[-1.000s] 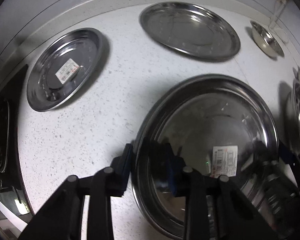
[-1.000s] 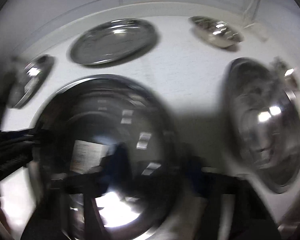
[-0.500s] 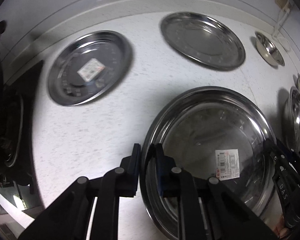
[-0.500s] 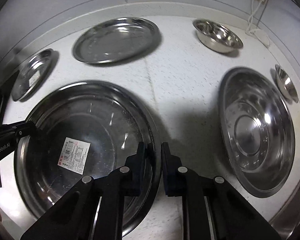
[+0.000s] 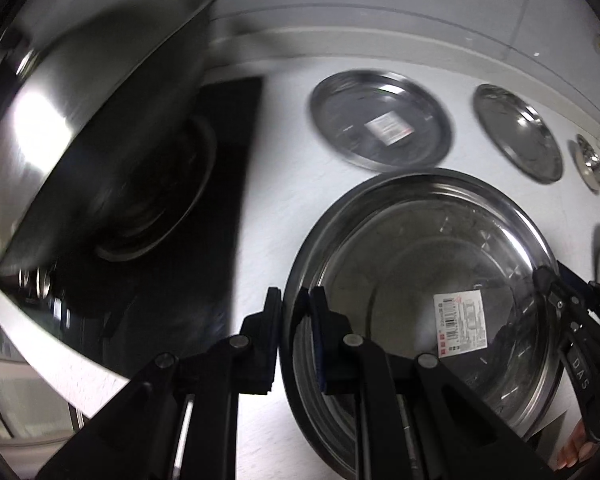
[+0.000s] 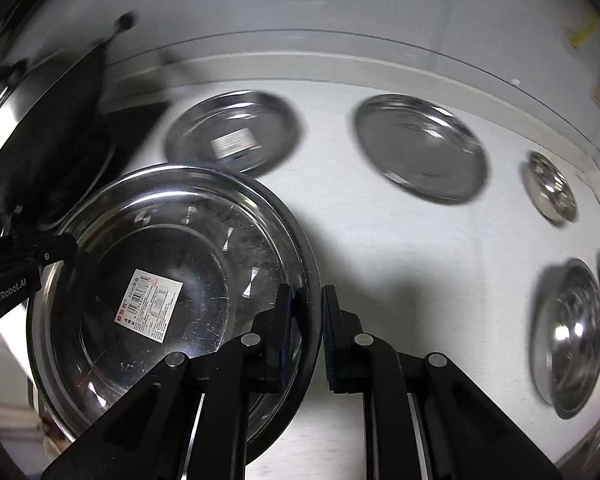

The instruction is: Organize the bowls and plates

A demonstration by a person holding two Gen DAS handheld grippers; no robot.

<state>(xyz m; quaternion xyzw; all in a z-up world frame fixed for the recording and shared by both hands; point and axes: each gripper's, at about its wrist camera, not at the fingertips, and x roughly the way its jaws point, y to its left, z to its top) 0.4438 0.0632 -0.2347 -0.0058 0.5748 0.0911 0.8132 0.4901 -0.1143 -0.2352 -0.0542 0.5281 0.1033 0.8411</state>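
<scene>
Two grippers clamp one large steel basin. Left wrist view: left gripper [image 5: 294,300] pinches the basin [image 5: 420,280] at its left rim, above the countertop [image 5: 268,200]. Right wrist view: right gripper [image 6: 308,300] pinches its right rim, near a labelled plate [image 6: 232,136].

A white speckled tabletop [image 6: 380,240] filled most of the room. A pale wall [image 6: 340,8] ran along its far edge, from 10 to 2 o'clock, with a low raised strip [image 6: 340,68] where they met. At 9 o'clock sat a black stove top [image 5: 204,208]. A big shiny wok [image 5: 80,112] tilted above it. Light made bright spots on the wok.
</scene>
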